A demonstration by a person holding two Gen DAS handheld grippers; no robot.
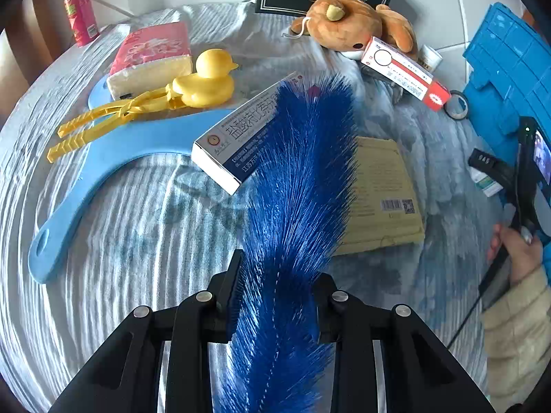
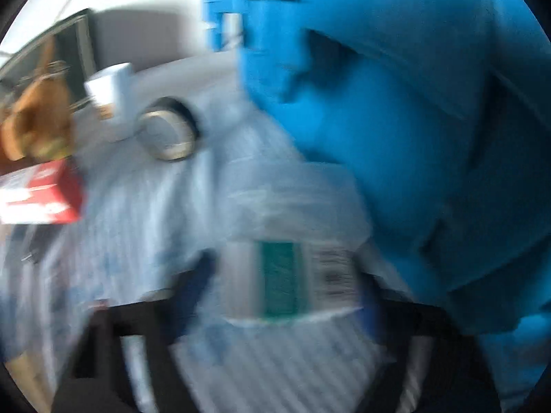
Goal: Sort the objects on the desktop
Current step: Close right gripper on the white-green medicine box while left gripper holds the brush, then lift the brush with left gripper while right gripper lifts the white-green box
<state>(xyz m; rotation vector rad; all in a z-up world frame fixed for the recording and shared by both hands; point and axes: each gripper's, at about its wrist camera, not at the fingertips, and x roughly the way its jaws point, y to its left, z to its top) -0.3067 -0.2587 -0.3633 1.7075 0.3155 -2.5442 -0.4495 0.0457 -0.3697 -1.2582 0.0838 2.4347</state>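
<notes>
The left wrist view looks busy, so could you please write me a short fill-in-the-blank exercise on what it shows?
1. The left gripper is closed on a bristly brush whose colour is ____.
2. The yellow plastic duck-shaped tongs lie beside a pink and white pack of ____.
3. The brown plush toy has a red and white ____ leaning against it.
4. The flat tan paper package bears a printed ____ near its lower right corner.

Missing words: blue; tissues; box; barcode
</notes>
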